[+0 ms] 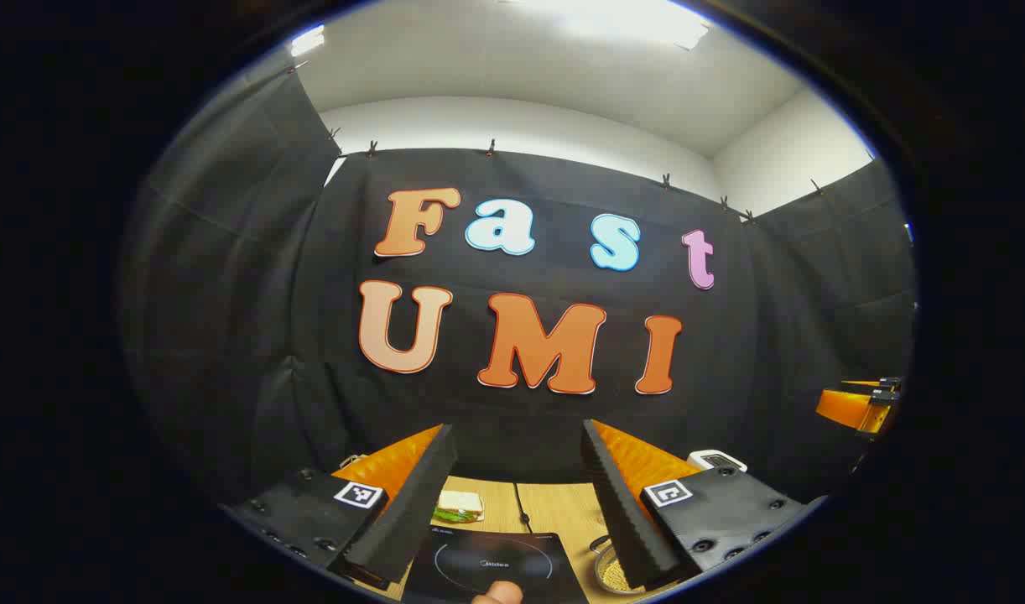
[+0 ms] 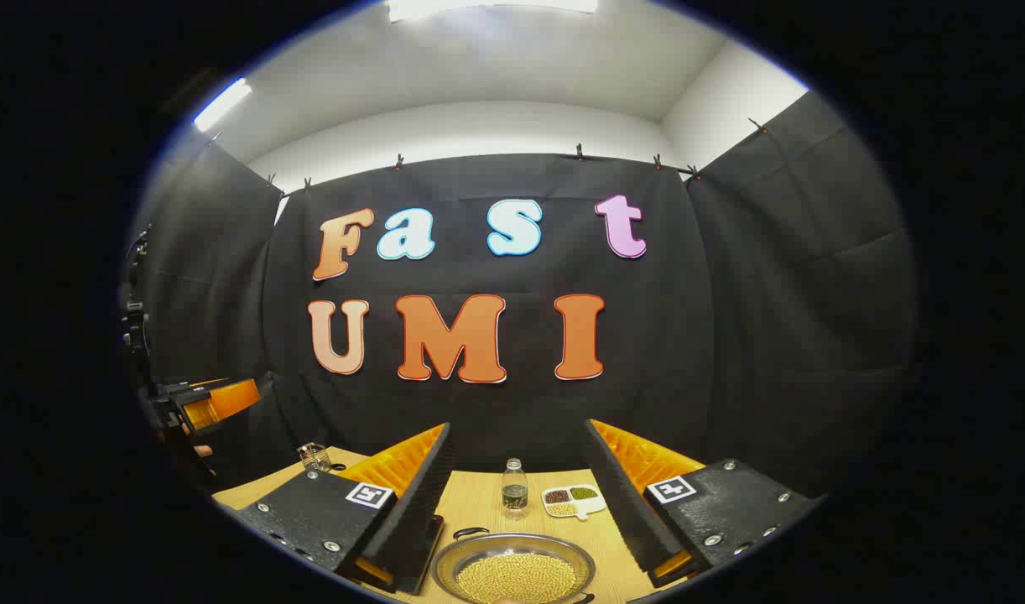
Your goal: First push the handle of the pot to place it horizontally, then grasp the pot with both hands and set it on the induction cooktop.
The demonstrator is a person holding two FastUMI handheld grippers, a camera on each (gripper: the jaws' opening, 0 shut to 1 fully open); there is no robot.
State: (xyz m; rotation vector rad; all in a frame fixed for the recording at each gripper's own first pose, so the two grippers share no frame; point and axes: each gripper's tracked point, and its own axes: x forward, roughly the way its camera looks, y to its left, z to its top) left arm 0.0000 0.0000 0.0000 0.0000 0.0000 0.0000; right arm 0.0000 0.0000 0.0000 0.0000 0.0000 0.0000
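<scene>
On the table [image 2: 479, 503], the pot [image 2: 512, 570] of beans is seen near, between the wide-spread right gripper [image 2: 517, 495] fingers, untouched. The cooktop [image 1: 496, 566] is framed by the wide-spread left gripper [image 1: 519, 495], bare wood beyond its far edge.

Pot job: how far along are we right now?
Nothing looks done yet. The round metal pot of yellow beans sits on the wooden table, not on the black induction cooktop. The left gripper and right gripper hover open above, holding nothing. Left: push the handle horizontal, grasp with both, move it onto the cooktop.
</scene>
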